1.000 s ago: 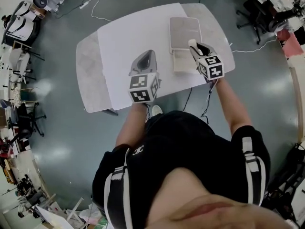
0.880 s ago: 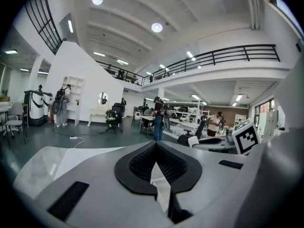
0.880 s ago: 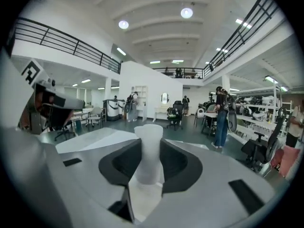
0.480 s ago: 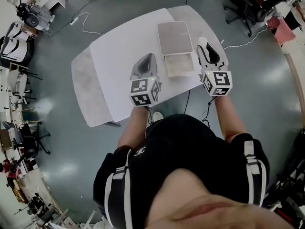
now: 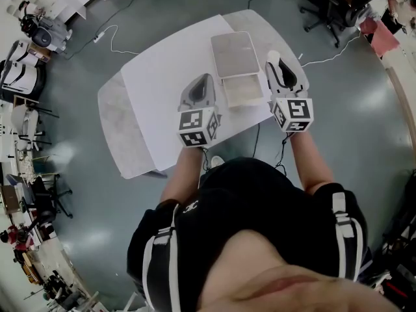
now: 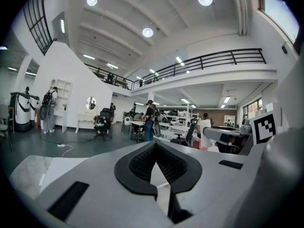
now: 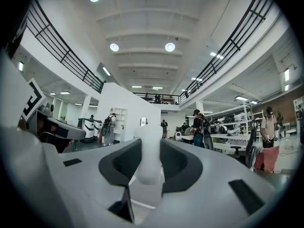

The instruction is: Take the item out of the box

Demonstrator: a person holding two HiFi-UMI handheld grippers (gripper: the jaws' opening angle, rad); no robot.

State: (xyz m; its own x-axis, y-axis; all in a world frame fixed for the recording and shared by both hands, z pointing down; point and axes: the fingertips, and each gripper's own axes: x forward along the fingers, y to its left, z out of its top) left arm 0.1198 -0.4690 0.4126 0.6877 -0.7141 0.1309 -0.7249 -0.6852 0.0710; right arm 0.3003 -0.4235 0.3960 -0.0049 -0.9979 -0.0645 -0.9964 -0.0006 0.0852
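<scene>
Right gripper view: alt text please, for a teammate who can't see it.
The right hand-held gripper holds a white rounded item between its dark pads. Behind it are balcony railings, ceiling lights and distant people in a large hall.

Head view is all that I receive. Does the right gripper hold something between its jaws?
Observer: Yes. The right gripper view shows the right gripper closed on a white rounded item.
Operator: And the other one?
Observer: The left gripper view shows the left gripper shut, with nothing between its pads.
Operator: Is somebody close by?
Observer: The left gripper view shows people standing far behind the table.
</scene>
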